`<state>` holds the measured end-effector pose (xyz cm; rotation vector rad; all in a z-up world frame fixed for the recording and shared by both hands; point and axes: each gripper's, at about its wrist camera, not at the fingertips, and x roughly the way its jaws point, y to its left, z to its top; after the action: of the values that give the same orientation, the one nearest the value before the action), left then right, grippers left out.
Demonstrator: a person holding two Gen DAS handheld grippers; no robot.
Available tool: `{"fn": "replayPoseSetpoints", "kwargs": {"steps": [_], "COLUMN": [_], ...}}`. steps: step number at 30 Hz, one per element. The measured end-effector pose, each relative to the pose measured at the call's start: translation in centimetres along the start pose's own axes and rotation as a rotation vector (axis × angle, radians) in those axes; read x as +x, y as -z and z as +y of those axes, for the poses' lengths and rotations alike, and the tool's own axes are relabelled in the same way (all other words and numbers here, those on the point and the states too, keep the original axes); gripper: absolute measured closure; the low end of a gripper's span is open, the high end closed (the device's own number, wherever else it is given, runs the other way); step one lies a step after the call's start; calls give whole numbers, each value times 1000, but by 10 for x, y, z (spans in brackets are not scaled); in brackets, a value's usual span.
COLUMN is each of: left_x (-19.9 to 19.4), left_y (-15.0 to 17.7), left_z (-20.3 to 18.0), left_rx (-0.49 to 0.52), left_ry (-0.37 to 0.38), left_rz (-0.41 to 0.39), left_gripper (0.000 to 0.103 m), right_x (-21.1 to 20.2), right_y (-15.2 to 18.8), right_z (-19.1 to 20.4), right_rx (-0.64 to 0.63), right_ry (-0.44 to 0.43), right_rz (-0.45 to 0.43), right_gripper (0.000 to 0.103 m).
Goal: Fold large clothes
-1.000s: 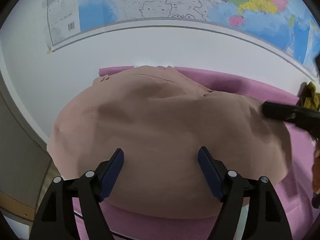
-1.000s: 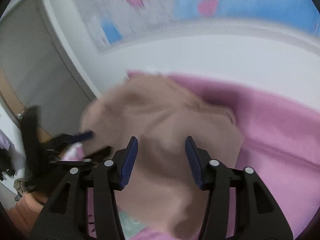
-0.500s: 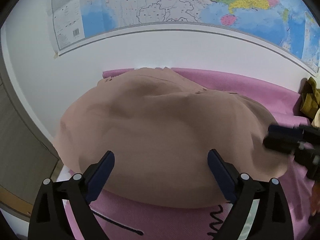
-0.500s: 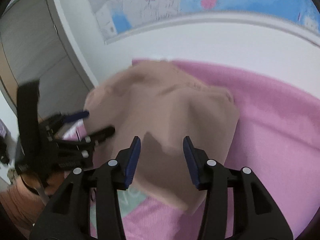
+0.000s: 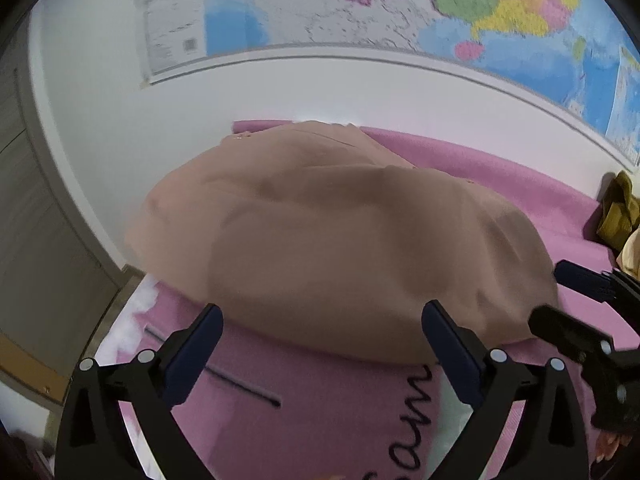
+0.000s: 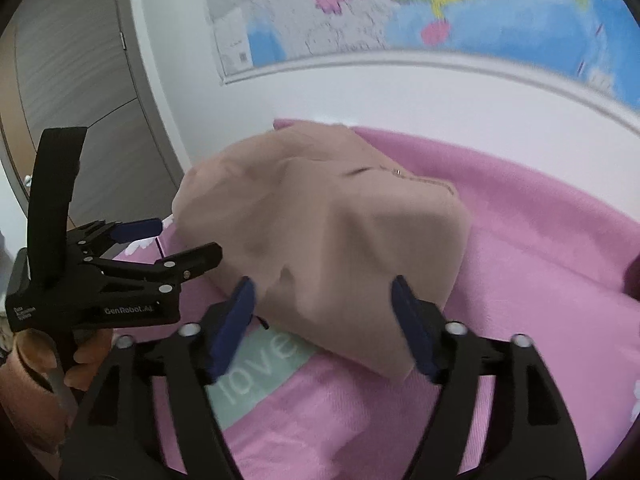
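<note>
A folded tan garment (image 5: 340, 240) lies in a soft mound on the pink blanket (image 5: 500, 168). My left gripper (image 5: 322, 320) hovers at its near edge with its jaws opening wide. Its pads are clear of the cloth and nothing is gripped. In the right wrist view the same garment (image 6: 320, 220) fills the middle. My right gripper (image 6: 322, 292) is also opening. The garment's near corner sits between its fingers, but the pads do not press on it. Each gripper shows in the other's view: the right gripper (image 5: 560, 302) at the garment's right end, the left gripper (image 6: 176, 240) at its left end.
A wall map (image 5: 360, 8) hangs on the white wall behind the bed. Olive and yellow clothes (image 5: 618, 212) lie at the far right. A grey cabinet door (image 6: 80, 80) stands at the left. The blanket has a mint patch with lettering (image 6: 260, 372). A person's hand (image 6: 84, 356) holds the left gripper.
Both grippers have drawn back toward the garment's near edge and their jaws have widened. The right gripper's fingers no longer straddle the middle of the cloth.
</note>
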<state>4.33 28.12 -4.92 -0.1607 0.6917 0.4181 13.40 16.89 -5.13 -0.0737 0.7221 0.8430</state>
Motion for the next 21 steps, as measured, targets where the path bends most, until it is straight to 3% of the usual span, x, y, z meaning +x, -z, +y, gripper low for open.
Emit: {"fn": "replayPoseSetpoints", "kwargs": {"steps": [7,21], "left_x": [-35,-67], "left_y": [18,42], "left_z": [15,7], "left_rx": [-70,-73], "left_ry": [-66,-47], "left_rz": [-51,-51], "left_gripper": [7,7], "right_x": [-22,-56], "right_y": [17,32], "right_z": [16,31], "right_rx": [-32,-41], "right_ry": [8,-17], "right_rz": [-36,-59], "right_gripper": [9,8]}}
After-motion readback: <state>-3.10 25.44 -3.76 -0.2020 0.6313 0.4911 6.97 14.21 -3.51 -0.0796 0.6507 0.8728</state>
